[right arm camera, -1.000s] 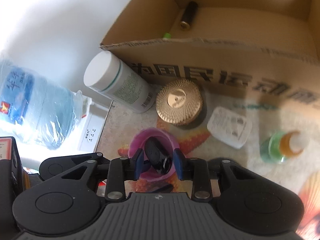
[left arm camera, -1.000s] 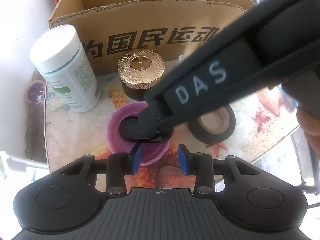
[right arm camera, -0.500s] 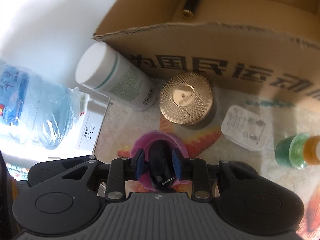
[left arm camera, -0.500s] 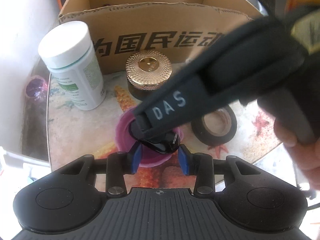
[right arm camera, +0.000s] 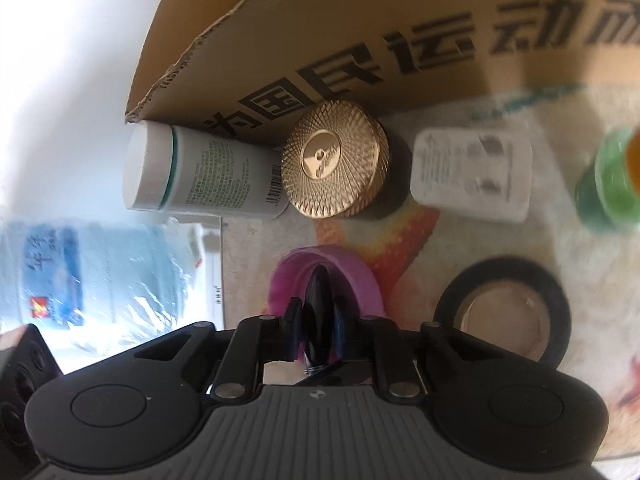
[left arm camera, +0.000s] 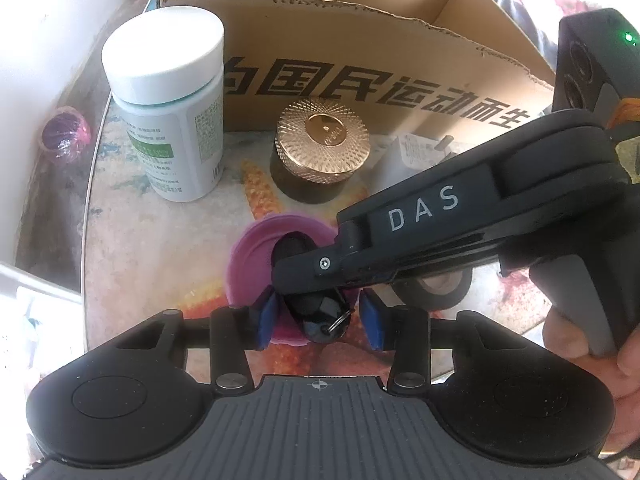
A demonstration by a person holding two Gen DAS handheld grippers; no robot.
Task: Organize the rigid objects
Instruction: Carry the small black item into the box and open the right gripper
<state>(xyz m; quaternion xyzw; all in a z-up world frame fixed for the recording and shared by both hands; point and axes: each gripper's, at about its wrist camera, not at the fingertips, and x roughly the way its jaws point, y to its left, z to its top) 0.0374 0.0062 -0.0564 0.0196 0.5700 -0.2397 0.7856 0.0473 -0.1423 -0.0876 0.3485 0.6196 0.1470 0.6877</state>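
Through the left wrist camera I see the black key fob point(left arm camera: 316, 312), a glossy faceted body with a thin wire ring at its near end, sticking up out of the pink cup point(left arm camera: 256, 264). My right gripper point(left arm camera: 304, 276) reaches in from the right and crosses over the cup, hiding much of the fob and part of the black tape roll point(left arm camera: 436, 292). My left gripper point(left arm camera: 320, 316) has its blue-padded fingers point(left arm camera: 266, 318) spread on either side of the cup; whether they touch it I cannot tell. Behind stand the white pill bottle point(left arm camera: 168, 100) and the gold-lidded jar point(left arm camera: 324, 148), both in front of the cardboard box point(left arm camera: 360, 76) on the starfish-print table point(left arm camera: 140, 252).

Through the right wrist camera I get what the other view hides: the right gripper point(right arm camera: 318, 332) has its fingers point(right arm camera: 294, 328) closed tight on the fob point(right arm camera: 318, 308), seen edge-on as a thin dark blade over the cup point(right arm camera: 360, 280). Here the tape roll point(right arm camera: 502, 308) shows whole. I also see a white plug adapter point(right arm camera: 472, 176) and a blurred green bottle point(right arm camera: 612, 188), plus a wrapped blue water jug point(right arm camera: 80, 276) off the table edge.
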